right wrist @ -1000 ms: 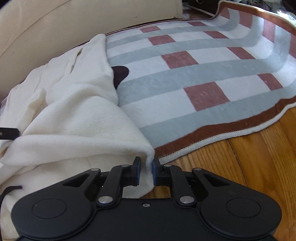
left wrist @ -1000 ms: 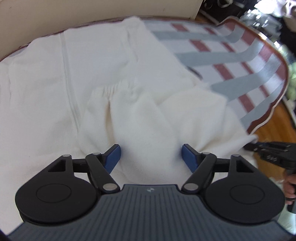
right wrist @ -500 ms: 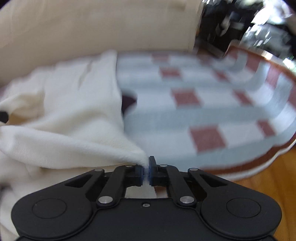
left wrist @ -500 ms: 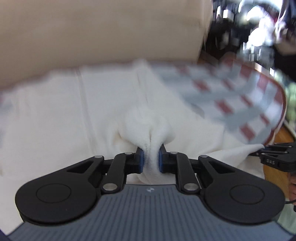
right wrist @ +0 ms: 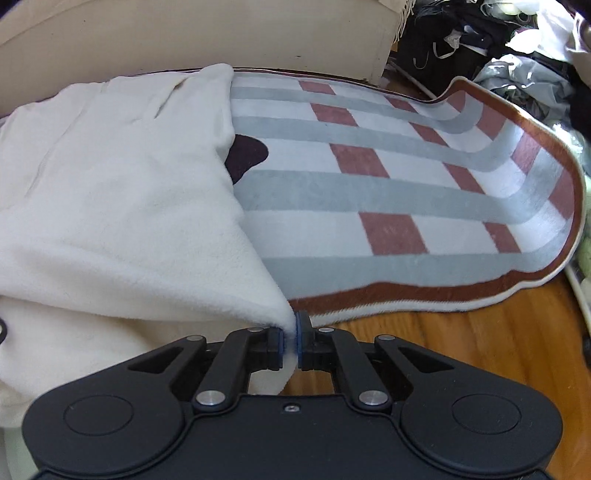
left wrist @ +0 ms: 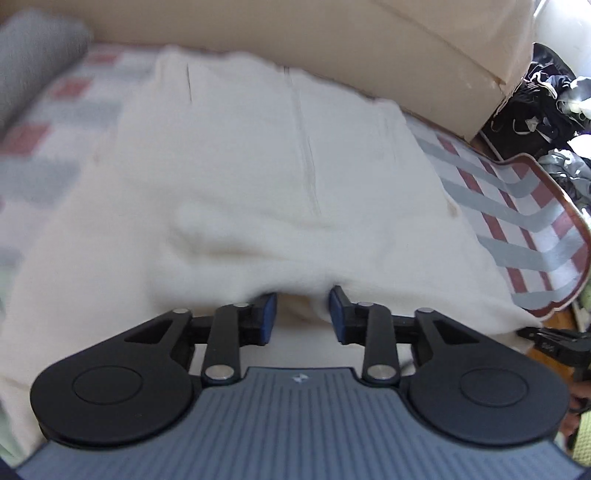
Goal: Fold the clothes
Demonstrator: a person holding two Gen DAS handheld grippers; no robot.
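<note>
A cream fleece garment [left wrist: 277, 166] lies spread on a checked rug [left wrist: 517, 206], its centre seam running away from me. My left gripper [left wrist: 303, 314] hovers at the garment's raised near fold. Its jaws are opening, and the blue pads stand apart. The fold's edge drapes over their tips without being pinched. In the right wrist view, my right gripper [right wrist: 290, 339] is shut on the garment's [right wrist: 110, 203] near right corner and holds it a little above the rug's [right wrist: 406, 192] brown border. The right gripper [left wrist: 526, 332] also shows at the right edge of the left wrist view.
A beige sofa base [right wrist: 184, 33] runs along the rug's far side. A dark patch [right wrist: 245, 155] peeks from under the garment's right edge. Piled clothes [right wrist: 498, 37] lie at the back right. Wooden floor [right wrist: 480, 332] borders the rug on the near side. A blurred grey shape [left wrist: 33, 55] sits far left.
The left gripper shut on a bunch of cloth, swept sideways across the garment, and its pads have now parted. The right gripper closed on the corner and holds it.
</note>
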